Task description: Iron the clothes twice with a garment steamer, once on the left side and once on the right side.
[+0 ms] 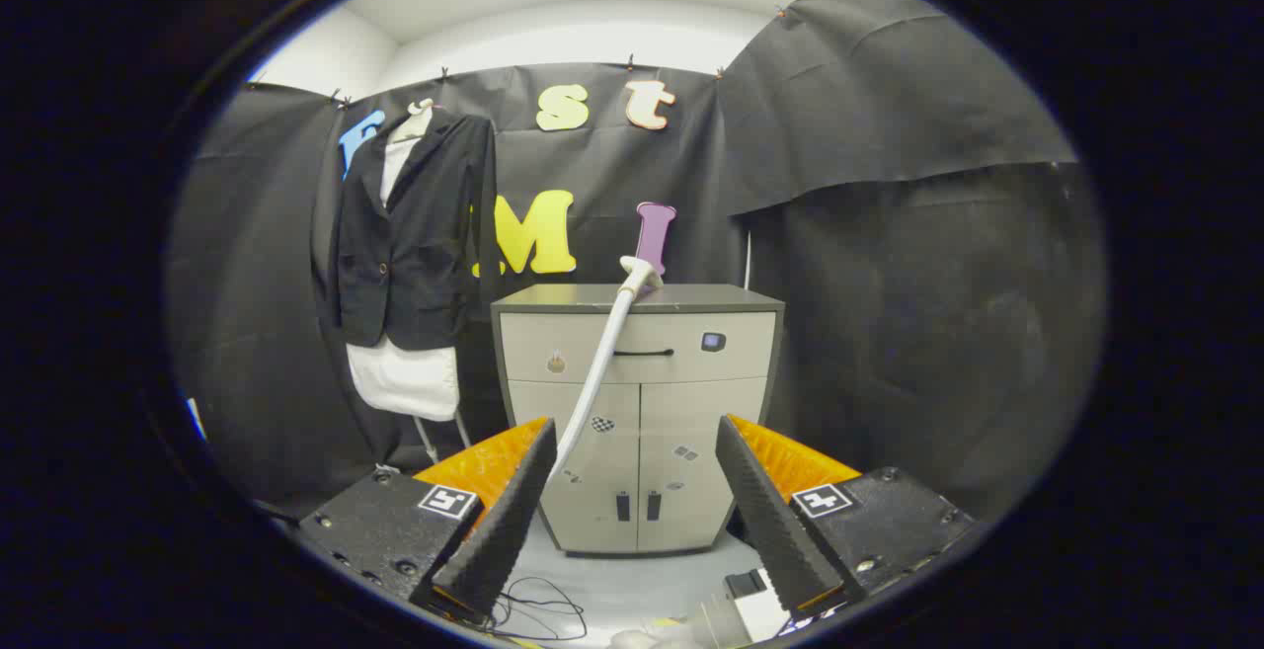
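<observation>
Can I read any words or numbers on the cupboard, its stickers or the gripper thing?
No text here can be read.
Stickers on the cabinet doors: too small to read.
Round sticker and small panel on the drawer: too small to read.
Square tags on the gripper: black-and-white patterns, no words.
The fingers are open, holding nothing, pointing at the cabinet.

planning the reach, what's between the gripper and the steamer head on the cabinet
In the gripper view, the open gripper has only the steamer's pale hose ahead, rising to the steamer head on the cabinet. No other object intervenes.
</observation>
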